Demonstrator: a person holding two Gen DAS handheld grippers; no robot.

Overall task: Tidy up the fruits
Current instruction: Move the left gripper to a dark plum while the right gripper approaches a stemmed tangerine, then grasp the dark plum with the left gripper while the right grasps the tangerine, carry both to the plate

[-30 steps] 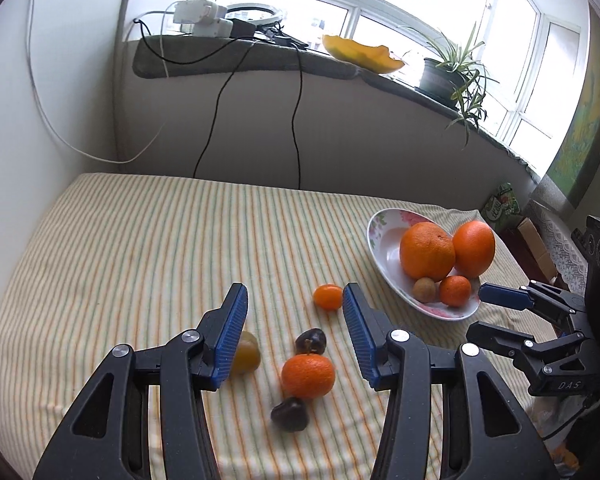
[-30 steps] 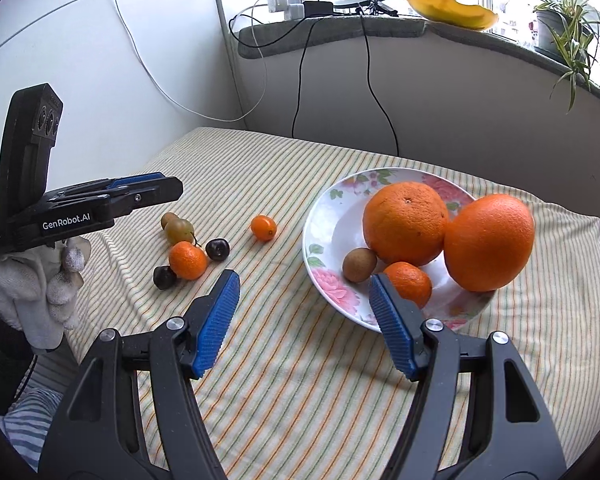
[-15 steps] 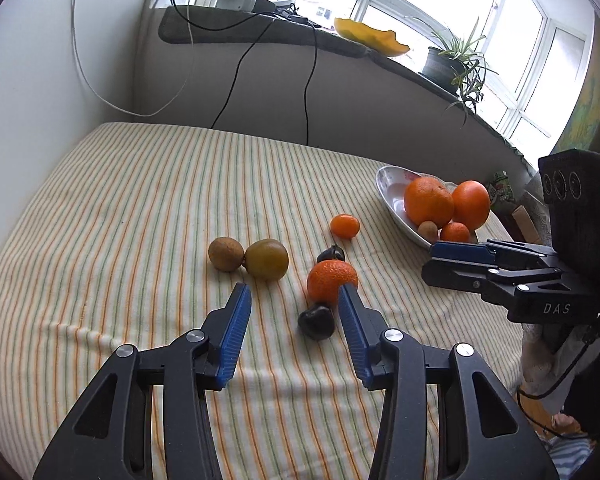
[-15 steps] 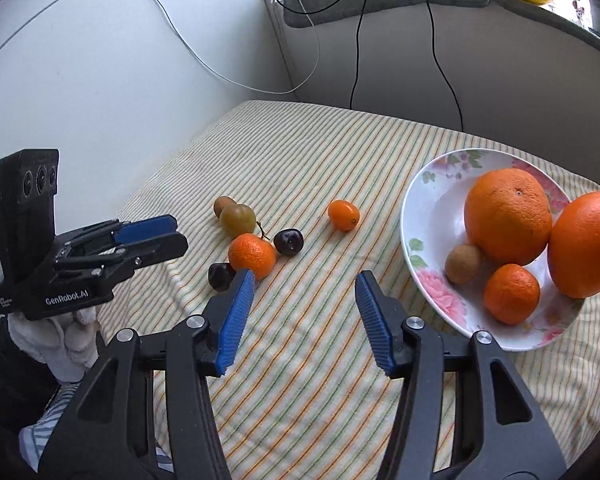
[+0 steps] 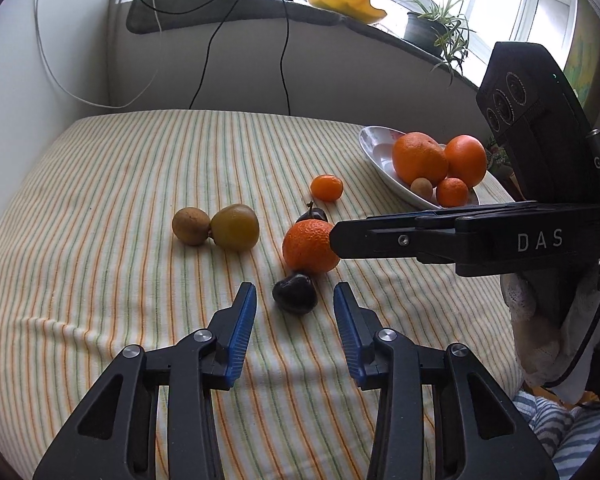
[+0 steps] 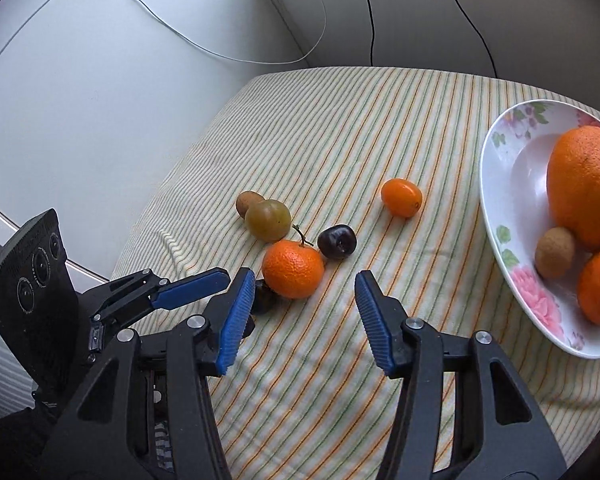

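I've got a mandarin (image 5: 310,245) sitting mid-cloth, a dark cherry (image 5: 294,293) touching its near side; a second cherry (image 6: 337,241) with a stem sits just behind it; a kumquat (image 5: 326,188) lies alone nearer the floral plate (image 6: 500,184); a greenish plum (image 5: 235,227) touches a brown kiwi (image 5: 191,226); two big oranges (image 5: 420,158), a small mandarin and a kiwi fill the plate.

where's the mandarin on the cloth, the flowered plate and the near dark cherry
mandarin (image 6: 293,269), right wrist view, middle of peel
flowered plate (image 6: 500,184), right wrist view, bare rim
near dark cherry (image 5: 294,298), left wrist view, middle
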